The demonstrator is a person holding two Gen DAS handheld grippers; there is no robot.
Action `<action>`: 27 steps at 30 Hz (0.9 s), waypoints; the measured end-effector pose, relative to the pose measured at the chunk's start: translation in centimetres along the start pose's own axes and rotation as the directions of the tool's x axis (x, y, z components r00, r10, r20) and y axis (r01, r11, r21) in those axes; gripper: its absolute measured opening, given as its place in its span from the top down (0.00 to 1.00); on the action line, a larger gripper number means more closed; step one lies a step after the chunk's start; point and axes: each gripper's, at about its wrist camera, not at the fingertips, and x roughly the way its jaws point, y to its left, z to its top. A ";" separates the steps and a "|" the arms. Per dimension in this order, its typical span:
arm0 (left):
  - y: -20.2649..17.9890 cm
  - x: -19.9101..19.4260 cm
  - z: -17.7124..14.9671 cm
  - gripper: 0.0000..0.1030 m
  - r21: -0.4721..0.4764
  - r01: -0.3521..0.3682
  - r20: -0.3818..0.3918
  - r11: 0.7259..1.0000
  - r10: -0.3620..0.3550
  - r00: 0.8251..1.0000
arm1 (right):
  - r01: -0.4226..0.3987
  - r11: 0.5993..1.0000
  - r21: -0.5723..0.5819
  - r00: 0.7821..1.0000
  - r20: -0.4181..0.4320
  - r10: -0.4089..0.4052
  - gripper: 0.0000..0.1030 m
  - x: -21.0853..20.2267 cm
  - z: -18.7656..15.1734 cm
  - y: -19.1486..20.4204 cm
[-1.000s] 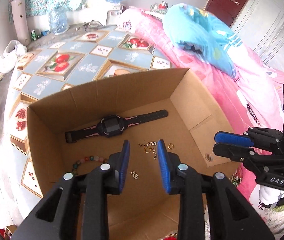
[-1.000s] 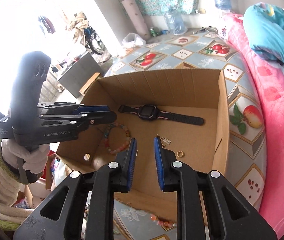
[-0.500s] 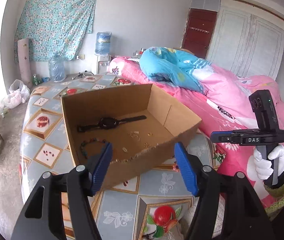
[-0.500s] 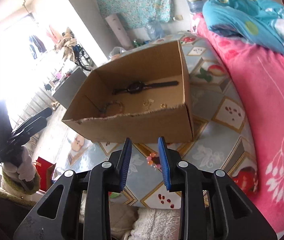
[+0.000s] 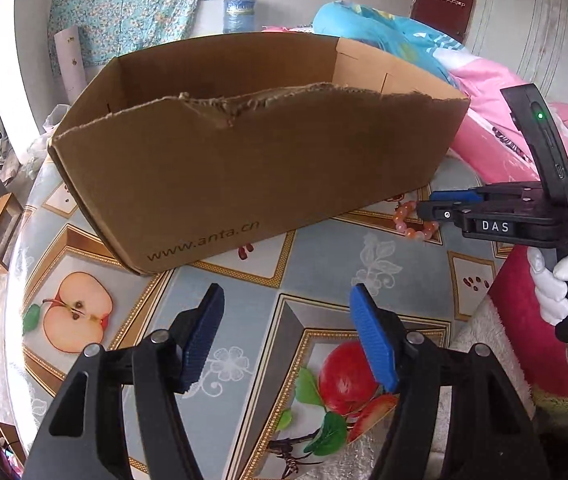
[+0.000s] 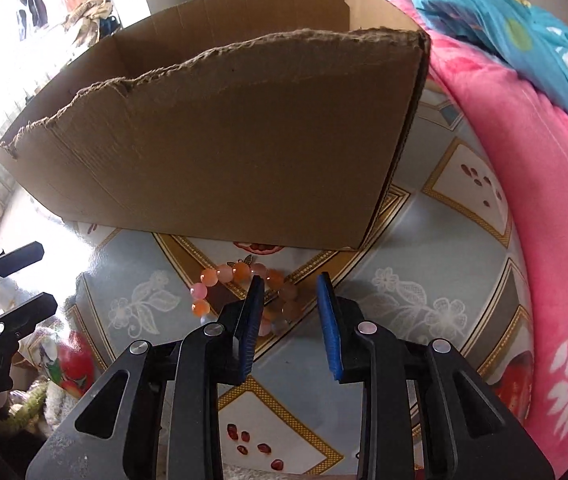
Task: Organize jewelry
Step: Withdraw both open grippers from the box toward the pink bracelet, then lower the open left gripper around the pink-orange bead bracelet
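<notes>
Right gripper (image 6: 290, 306) sat low with jaws apart straddling one side of the orange bead bracelet (image 6: 239, 272) on the tablecloth (image 6: 424, 280) just beside the cardboard box (image 6: 243, 140), likely lining up a grab, while left gripper (image 5: 284, 332) hung wide open, idle.

Cardboard box (image 6: 223, 140) wall blocks everything from 10 to 1 o'clock ahead of the right gripper (image 6: 290, 320). Bead bracelet (image 6: 239, 292) lies on the surface (image 6: 424, 280) just short of that wall, at 11 o'clock. Surface from 1 to 3 o'clock open up to the pink blanket (image 6: 524, 200). Left gripper (image 5: 284, 336): fingers wide apart, open surface up to the box at 12 o'clock.
</notes>
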 end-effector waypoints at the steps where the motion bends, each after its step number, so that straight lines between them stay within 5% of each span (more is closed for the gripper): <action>1: -0.2 0.0 0.0 0.39 0.005 -0.002 0.004 1.000 0.002 1.000 | 0.007 1.000 -0.016 1.000 -0.005 -0.007 0.78 0.1 0.0 0.3; 4: -0.5 0.2 0.0 0.39 0.009 0.000 0.009 1.000 0.000 1.000 | 0.010 0.999 -0.036 1.000 -0.012 -0.011 0.93 -0.1 0.0 1.0; 14: 1.5 -0.1 -0.2 0.38 -0.018 -0.029 0.030 0.999 0.029 0.999 | -0.130 0.991 -0.020 0.991 0.041 0.131 0.93 -3.5 1.4 4.1; 22: 4.1 -1.4 -0.8 0.39 -0.094 -0.074 0.044 0.993 0.078 0.996 | -0.328 0.941 -0.090 0.941 0.054 0.333 0.93 -4.6 3.4 10.4; 27: 4.6 -1.8 -1.3 0.39 -0.107 -0.072 0.047 0.992 0.078 0.996 | -0.373 0.926 -0.056 0.928 -0.015 0.373 0.92 -2.0 2.7 11.6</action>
